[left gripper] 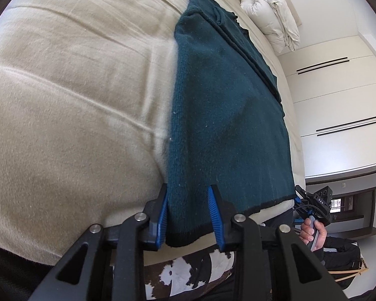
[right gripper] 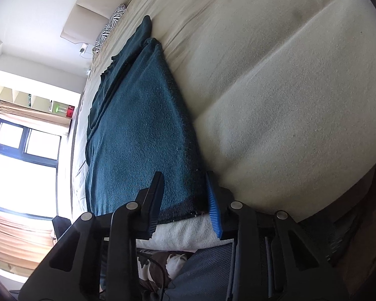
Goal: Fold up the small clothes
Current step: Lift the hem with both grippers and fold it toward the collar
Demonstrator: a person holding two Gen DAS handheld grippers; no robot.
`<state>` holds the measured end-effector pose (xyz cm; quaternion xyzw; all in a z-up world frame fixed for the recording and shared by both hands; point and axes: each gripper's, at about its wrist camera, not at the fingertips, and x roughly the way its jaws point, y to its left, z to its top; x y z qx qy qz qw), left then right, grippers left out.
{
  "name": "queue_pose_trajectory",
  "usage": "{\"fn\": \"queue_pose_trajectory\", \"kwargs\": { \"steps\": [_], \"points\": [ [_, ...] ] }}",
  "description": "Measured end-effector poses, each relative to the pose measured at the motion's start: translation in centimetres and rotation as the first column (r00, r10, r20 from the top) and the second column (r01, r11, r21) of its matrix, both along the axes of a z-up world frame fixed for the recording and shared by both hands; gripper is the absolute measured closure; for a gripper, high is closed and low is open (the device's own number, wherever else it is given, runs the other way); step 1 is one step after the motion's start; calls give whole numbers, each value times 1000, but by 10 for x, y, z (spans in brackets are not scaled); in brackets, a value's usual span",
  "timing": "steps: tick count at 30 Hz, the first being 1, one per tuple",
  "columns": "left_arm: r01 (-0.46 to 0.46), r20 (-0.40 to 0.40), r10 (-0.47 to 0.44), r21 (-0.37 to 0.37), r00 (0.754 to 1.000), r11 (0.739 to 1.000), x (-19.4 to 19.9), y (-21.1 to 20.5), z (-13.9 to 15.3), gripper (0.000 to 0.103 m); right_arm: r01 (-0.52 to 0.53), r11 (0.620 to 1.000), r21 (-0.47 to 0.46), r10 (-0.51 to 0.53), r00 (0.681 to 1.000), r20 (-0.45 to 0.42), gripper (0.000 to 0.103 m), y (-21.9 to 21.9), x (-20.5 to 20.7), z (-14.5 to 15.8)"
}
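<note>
Lying flat along the beige bed (left gripper: 62, 100), the teal knit garment (left gripper: 225, 115) shows a fuzzy, lint-specked surface, a dark band at its near hem and a folded layer on top towards the far end. The left gripper (left gripper: 189, 215) stands with its tongs apart astride one hem corner; the right gripper (right gripper: 185, 204), tongs also apart, straddles the other.
</note>
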<state>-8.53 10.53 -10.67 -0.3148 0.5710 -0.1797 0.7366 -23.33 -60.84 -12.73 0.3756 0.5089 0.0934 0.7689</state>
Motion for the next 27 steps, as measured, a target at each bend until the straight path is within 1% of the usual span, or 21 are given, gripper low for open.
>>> {"fn": "queue_pose_trajectory", "kwargs": {
  "steps": [4, 5, 7, 8, 9, 12, 13, 17, 19, 22, 25, 27],
  "points": [
    [37, 2, -37, 27, 999, 999, -1, -9, 3, 70, -9, 1000, -24, 9, 1000, -6, 79, 1, 1, 2],
    [41, 1, -41, 32, 999, 999, -1, -10, 2, 73, -8, 1000, -25, 8, 1000, -7, 84, 1, 1, 1],
    [48, -5, -48, 54, 999, 997, 1, -12, 0, 85, -5, 999, -36, 5, 1000, -11, 90, 0, 0, 0],
    [57, -12, -56, 64, 998, 996, 1, -13, -1, 95, -4, 999, -41, 3, 1000, -11, 93, 0, 0, 0],
    [67, -11, -66, 74, 998, 995, 1, -15, -1, 95, -3, 999, -47, 2, 1000, -11, 94, 0, 0, 0],
    [102, 18, -106, 139, 994, 985, -1, -25, 8, 95, -6, 997, -72, 6, 1000, 1, 95, 4, -2, 5],
    [104, 23, -108, 140, 994, 985, -1, -26, 9, 95, -8, 997, -79, 8, 1000, 8, 95, 6, -3, 8],
    [83, 51, -88, 99, 995, 992, 0, -22, 16, 96, -9, 996, -84, 13, 999, 38, 96, 11, -3, 20],
    [60, 78, -63, 41, 995, 997, 2, -16, 22, 96, -14, 996, -86, 19, 998, 63, 96, 13, -1, 28],
    [12, 129, -8, -34, 992, 999, 8, -5, 36, 96, -13, 997, -82, 21, 994, 103, 96, 16, 3, 40],
    [-27, 173, 47, -113, 984, 993, 18, 6, 49, 96, -4, 998, -70, 14, 990, 143, 96, 18, 13, 54],
    [-46, 199, 80, -173, 977, 984, 25, 13, 58, 96, 2, 998, -67, 9, 985, 174, 96, 21, 22, 65]
  ]
}}
